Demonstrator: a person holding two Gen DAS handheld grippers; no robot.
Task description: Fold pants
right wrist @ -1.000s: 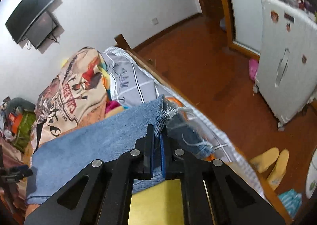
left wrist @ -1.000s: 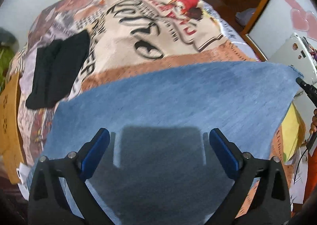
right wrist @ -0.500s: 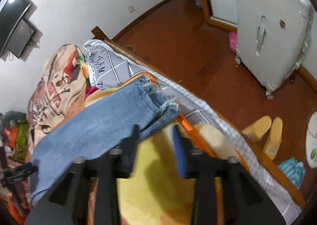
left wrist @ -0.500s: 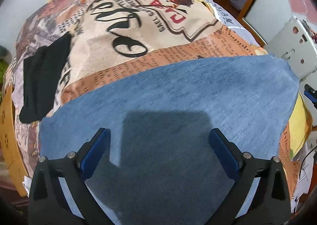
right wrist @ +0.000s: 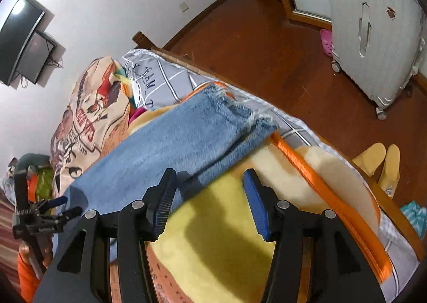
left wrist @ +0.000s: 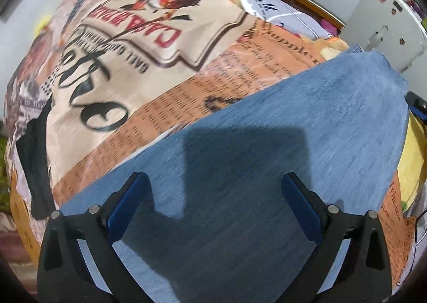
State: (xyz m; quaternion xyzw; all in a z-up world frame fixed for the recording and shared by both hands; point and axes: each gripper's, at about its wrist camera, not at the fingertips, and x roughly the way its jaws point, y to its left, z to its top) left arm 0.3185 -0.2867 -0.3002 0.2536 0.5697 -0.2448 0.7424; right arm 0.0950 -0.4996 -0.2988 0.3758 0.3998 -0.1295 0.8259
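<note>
The blue denim pants [right wrist: 170,140] lie flat along the bed, over a printed quilt [left wrist: 128,68] and a yellow blanket [right wrist: 224,225], frayed hems toward twelve o'clock. At two o'clock a white suitcase [right wrist: 373,25] stands on the wooden floor [right wrist: 269,44]. The right gripper [right wrist: 210,204] is opening, nothing between its pads. The left gripper [left wrist: 213,207] hovers released over the denim.

Our left gripper [left wrist: 213,204] points steeply down, jaws spread wide, blue pads [left wrist: 125,209] clear of anything. Our right gripper [right wrist: 208,204] tilts downward, jaws opening, nothing pressed between the pads [right wrist: 257,207]. From the right wrist view, left gripper sits low at left.
</note>
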